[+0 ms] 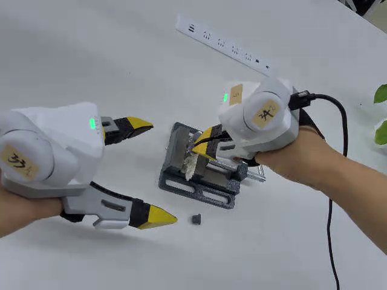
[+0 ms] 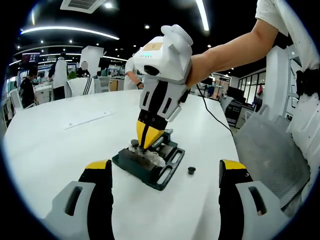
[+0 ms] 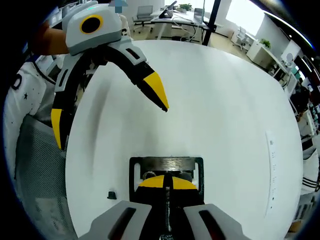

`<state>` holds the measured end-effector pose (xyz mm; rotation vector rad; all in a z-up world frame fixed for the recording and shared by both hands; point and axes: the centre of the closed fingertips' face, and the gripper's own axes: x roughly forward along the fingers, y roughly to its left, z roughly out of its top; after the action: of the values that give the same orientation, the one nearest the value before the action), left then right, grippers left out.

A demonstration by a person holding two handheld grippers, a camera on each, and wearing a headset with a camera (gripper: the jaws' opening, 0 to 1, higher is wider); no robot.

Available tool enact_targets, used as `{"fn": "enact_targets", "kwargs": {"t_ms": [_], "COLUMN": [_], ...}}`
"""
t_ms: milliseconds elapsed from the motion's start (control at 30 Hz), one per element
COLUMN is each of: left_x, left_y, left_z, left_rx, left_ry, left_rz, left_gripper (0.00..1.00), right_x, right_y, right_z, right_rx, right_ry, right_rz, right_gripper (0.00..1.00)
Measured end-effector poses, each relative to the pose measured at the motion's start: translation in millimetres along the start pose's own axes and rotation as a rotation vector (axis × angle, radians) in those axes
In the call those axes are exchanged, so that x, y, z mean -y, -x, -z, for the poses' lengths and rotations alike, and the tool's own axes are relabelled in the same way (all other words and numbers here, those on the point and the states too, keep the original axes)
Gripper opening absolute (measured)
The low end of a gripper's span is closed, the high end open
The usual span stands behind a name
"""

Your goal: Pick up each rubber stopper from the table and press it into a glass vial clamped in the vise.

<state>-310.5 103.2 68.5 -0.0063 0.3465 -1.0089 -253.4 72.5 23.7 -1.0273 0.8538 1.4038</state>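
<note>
A dark grey vise point(image 1: 181, 181) sits mid-table with clear glass vials point(image 1: 191, 162) clamped in it. My right gripper point(image 1: 201, 142) points down onto the vise, its yellow tips pressed together over the vials; anything between them is hidden. In the left gripper view the right gripper point(image 2: 147, 140) has its tips at the vise point(image 2: 160, 172), beside a dark-capped vial point(image 2: 134, 144). One small black rubber stopper point(image 1: 196, 219) lies loose on the table in front of the vise. My left gripper point(image 1: 151, 172) hovers wide open to the left, holding nothing.
A white power strip point(image 1: 224, 45) lies at the table's far side. A black cable point(image 1: 338, 157) trails from the right gripper past the person's forearm. Green leaves point(image 1: 381, 112) show at the right edge. A mesh chair point(image 2: 275, 150) stands beside the table.
</note>
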Motion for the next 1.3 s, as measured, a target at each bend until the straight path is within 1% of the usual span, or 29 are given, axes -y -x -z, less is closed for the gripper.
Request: {"fn": "enact_targets", "kwargs": {"t_ms": [233,333,400,500,533,600,667,733,800,900,1067,1167,1200,1233,1300], "left_x": [1.3,2.5,3.1,3.7,3.9,4.3,4.2,4.4,4.3,4.4,6.4,7.4,7.4,7.5,7.1], "left_y": [-1.4,-1.0,0.3,2.4,3.3,4.4,5.5,6.4,7.5,8.6,10.0,11.0,11.4,11.6,12.3], "left_z": [-2.5,-3.4,-3.6,-5.0,-5.2,-6.3,-7.1,-7.8,-8.7,-8.5,-11.4,-13.9,-14.5,-14.7,-15.0], "left_rx": [-0.006,-0.013,-0.022,-0.029,-0.034,-0.035,-0.038,-0.042,-0.045,-0.052,-0.06,-0.061,-0.062,-0.064,-0.066], "left_ry": [-0.007,-0.012,-0.019,-0.024,-0.027,-0.029,-0.031,-0.032,-0.034,-0.038,-0.045,-0.048,-0.05,-0.051,-0.053], "left_rz": [0.004,0.008,0.009,0.007,0.006,0.004,0.0,-0.005,-0.009,-0.012,-0.015,-0.017,-0.018,-0.018,-0.02], "left_gripper": [0.87,0.87,0.87,0.87,0.87,0.87,0.87,0.87,0.87,0.87,0.86,0.86,0.86,0.86,0.86], "right_x": [0.1,0.5,1.2,2.1,1.9,0.1,0.3,2.7,1.2,2.1,1.8,1.5,3.0,1.3,1.0], "right_y": [0.2,0.1,1.0,2.0,1.8,1.5,1.4,2.1,2.4,2.0,2.9,3.5,3.9,4.9,6.4], "right_z": [-0.7,-2.4,-2.4,-1.2,-1.5,-2.5,-2.1,-1.0,-0.4,-1.6,-2.5,-3.4,-3.4,-3.2,-4.7], "right_rx": [0.014,-0.006,0.002,0.013,0.012,0.009,0.01,0.023,0.038,0.049,0.048,0.051,0.052,0.052,0.064], "right_ry": [-0.003,0.011,-0.022,-0.032,-0.042,-0.023,-0.023,-0.035,-0.055,-0.06,-0.043,-0.048,-0.037,-0.037,-0.047], "right_rz": [0.005,-0.001,-0.017,-0.024,-0.023,-0.017,-0.013,-0.012,-0.011,-0.01,-0.006,-0.007,0.001,-0.005,-0.002], "right_gripper": [0.0,0.0,0.0,0.0,0.0,0.0,0.0,0.0,0.0,0.0,0.0,0.0,0.0,0.0,0.0]}}
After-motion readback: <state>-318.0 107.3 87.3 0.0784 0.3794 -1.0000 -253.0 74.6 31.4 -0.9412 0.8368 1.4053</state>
